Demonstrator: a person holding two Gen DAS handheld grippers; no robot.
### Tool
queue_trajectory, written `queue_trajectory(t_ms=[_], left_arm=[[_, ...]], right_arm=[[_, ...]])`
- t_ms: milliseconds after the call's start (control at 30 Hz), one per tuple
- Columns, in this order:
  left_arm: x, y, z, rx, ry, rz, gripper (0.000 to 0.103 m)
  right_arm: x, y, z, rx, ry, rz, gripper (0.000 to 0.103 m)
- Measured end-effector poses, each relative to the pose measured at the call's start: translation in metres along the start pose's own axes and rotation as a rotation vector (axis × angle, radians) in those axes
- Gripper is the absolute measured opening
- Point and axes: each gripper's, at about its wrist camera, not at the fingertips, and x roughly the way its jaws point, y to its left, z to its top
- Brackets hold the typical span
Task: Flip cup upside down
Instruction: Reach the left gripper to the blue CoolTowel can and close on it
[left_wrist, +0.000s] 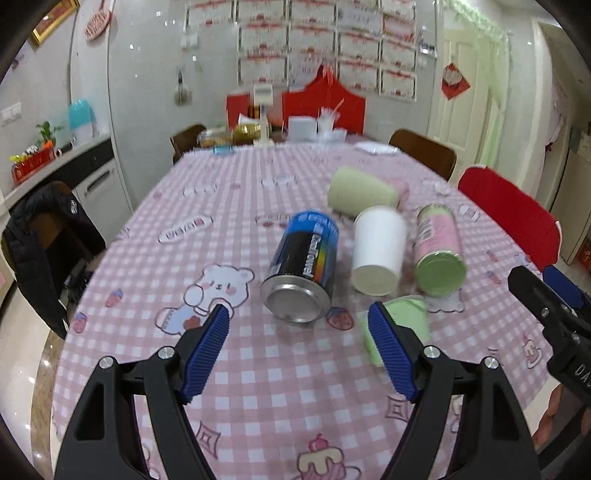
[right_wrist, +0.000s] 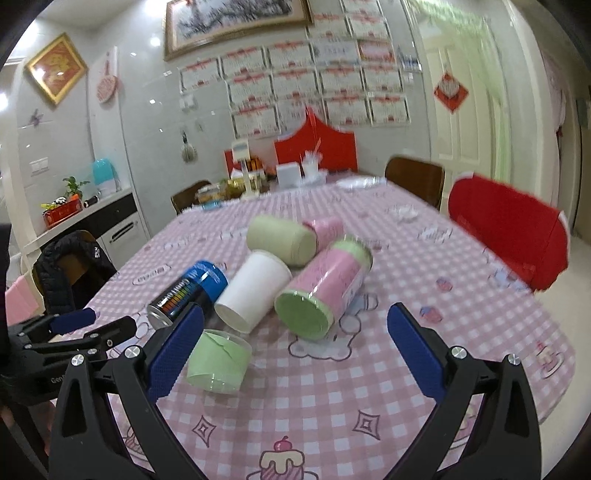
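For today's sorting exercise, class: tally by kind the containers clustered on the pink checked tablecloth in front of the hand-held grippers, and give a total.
Cups: 3 (white paper cup, light green cup, cream cup)
Drink cans: 1 (blue and black can)
Lidded tubes: 1 (pink tube with green cap)
Unclear: 1 (pink item behind the cream cup, mostly hidden)
Total: 6

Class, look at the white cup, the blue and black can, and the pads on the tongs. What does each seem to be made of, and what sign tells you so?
White cup: probably paper, matte, with a rolled rim and recessed base.
Blue and black can: metal, its bare silver end shiny, its printed wall glossy.
Pads on the left tongs: likely rubber or soft plastic, blue, matte and ribbed.
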Motion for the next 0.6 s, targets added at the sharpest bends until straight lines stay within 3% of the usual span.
queue_trajectory(t_ms=[167,600], left_arm=[[0.032,0.009,0.012,-0.012,0.056,-0.015,0.077],[0.102,0.011,0.025,-0.031,0.235,-0.064,0.077]], right_arm=[[0.024,-0.001,0.005,0.048,0.071,0.028,0.096],[0.057,0.007,0.016,0.047,0.128,0.066,0.096]])
